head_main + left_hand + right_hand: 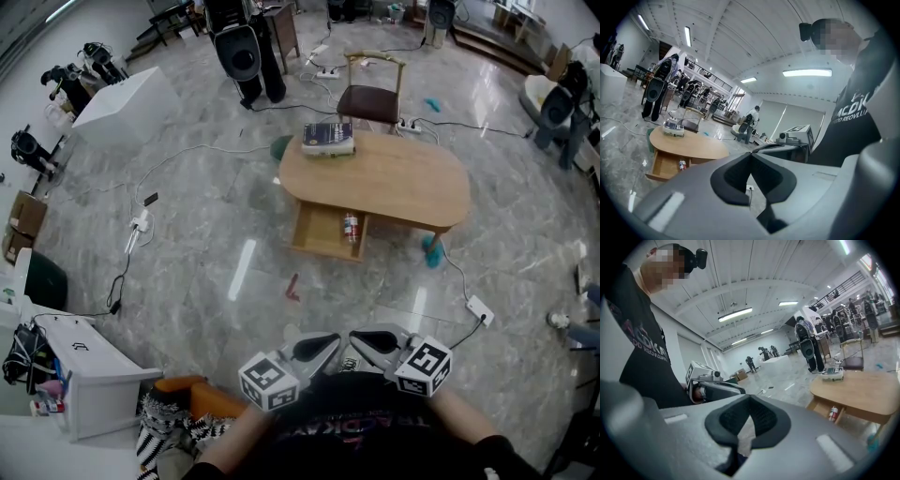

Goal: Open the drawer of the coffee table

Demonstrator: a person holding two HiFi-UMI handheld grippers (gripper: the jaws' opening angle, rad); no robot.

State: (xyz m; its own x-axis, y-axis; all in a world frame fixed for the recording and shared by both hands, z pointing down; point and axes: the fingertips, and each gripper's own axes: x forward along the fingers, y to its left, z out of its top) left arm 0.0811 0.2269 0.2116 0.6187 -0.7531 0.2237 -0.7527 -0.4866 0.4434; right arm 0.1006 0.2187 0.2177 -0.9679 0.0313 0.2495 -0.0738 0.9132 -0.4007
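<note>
poses: left gripper [317, 349] and right gripper [373, 341] held low by the torso, tips angled inward | jaws: both together, gripping nothing | drawer [322, 234]: pulled out under coffee table [394, 178], well apart from both, holding perhaps a small bottle [351, 226]

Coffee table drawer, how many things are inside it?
1. A small red-and-white bottle sits near the right side of the open drawer. Its back part is under the coffee table top, so more may be hidden.
</note>
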